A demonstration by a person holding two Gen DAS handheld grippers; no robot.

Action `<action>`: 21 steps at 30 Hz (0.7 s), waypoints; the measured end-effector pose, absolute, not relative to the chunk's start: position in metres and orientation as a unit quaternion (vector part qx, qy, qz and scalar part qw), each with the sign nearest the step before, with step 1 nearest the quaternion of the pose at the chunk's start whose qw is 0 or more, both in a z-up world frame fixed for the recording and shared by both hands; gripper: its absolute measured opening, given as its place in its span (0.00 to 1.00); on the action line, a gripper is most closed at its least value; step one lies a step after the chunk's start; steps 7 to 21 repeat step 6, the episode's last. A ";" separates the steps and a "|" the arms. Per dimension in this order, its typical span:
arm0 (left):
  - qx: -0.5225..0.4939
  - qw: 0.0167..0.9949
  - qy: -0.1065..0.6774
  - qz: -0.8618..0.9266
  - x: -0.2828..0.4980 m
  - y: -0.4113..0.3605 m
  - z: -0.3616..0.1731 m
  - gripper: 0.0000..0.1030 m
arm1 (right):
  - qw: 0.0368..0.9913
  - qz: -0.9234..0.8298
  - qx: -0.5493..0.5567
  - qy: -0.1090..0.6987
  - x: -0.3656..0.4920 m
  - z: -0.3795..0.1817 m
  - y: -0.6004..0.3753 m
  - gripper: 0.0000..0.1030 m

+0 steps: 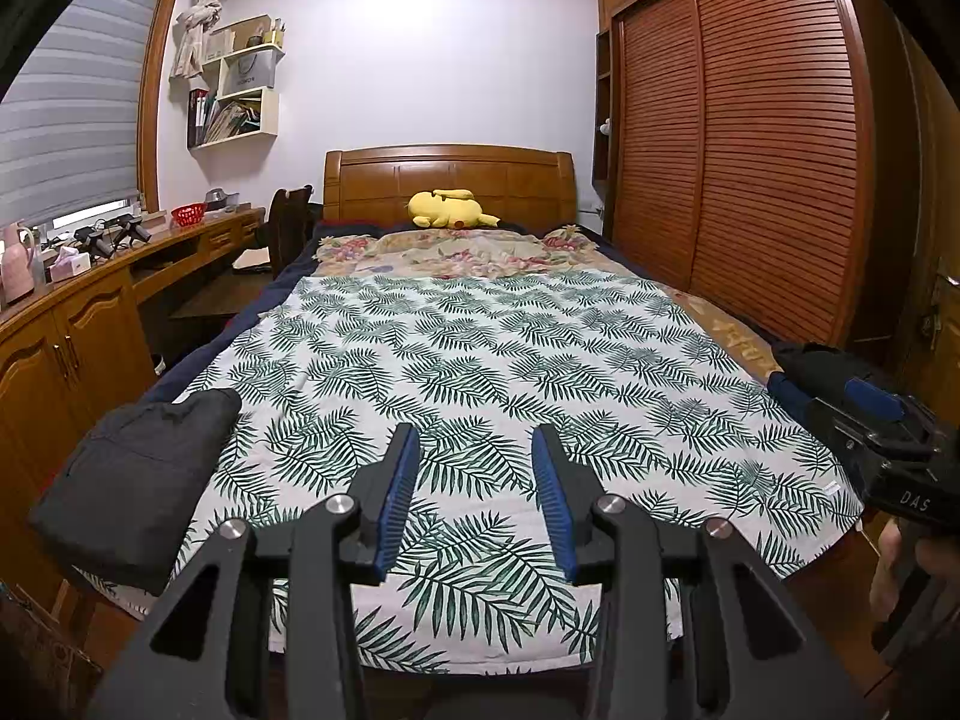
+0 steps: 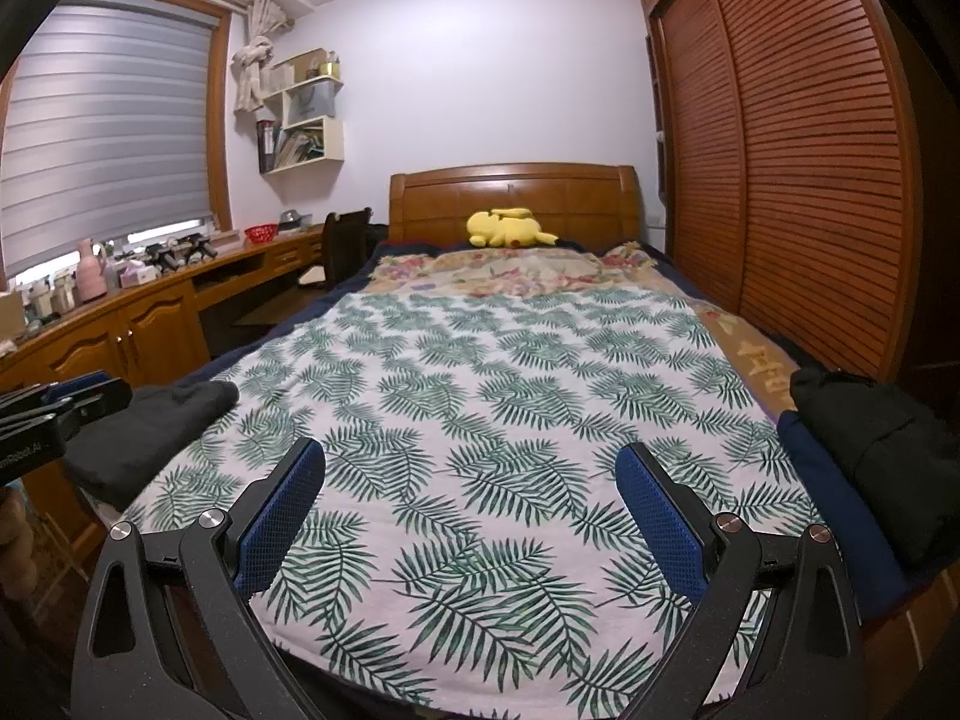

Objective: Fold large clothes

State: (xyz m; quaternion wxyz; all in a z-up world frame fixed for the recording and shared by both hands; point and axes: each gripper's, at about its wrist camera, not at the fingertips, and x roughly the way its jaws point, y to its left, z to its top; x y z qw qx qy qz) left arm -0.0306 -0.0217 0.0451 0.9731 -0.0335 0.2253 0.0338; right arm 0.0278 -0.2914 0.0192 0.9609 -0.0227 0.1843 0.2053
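Observation:
A folded dark grey garment point(image 1: 138, 468) lies on the bed's near left corner; it also shows in the right wrist view point(image 2: 150, 432). A black garment point(image 2: 882, 468) lies bunched on the bed's near right edge over a dark blue one point(image 2: 822, 474); it shows in the left wrist view point(image 1: 822, 366) too. My left gripper point(image 1: 474, 438) is open and empty, held above the foot of the bed. My right gripper point(image 2: 471, 459) is wide open and empty, also above the foot of the bed. The right gripper point(image 1: 870, 420) shows at the right edge of the left wrist view.
The bed carries a leaf-print sheet point(image 1: 480, 360) with a floral cover point(image 1: 462, 252) and a yellow plush toy point(image 1: 450, 208) near the headboard. A wooden desk and cabinets point(image 1: 78, 324) run along the left. A slatted wardrobe point(image 1: 750, 138) stands close on the right.

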 end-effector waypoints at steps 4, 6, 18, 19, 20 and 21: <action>-0.034 0.973 0.225 0.034 -0.031 -0.023 0.045 0.37 | 0.961 0.205 -0.023 0.184 0.027 0.019 -0.291 0.96; -0.035 0.973 0.225 0.033 -0.031 -0.023 0.045 0.37 | 0.961 0.205 -0.023 0.184 0.029 0.020 -0.294 0.96; -0.035 0.973 0.225 0.033 -0.031 -0.023 0.045 0.37 | 0.961 0.205 -0.023 0.184 0.029 0.020 -0.294 0.96; -0.035 0.973 0.225 0.033 -0.031 -0.023 0.045 0.37 | 0.961 0.205 -0.023 0.184 0.029 0.020 -0.294 0.96; -0.035 0.973 0.225 0.033 -0.031 -0.023 0.045 0.37 | 0.961 0.205 -0.023 0.184 0.029 0.020 -0.294 0.96; -0.035 0.973 0.225 0.033 -0.031 -0.023 0.045 0.37 | 0.961 0.205 -0.023 0.184 0.029 0.020 -0.294 0.96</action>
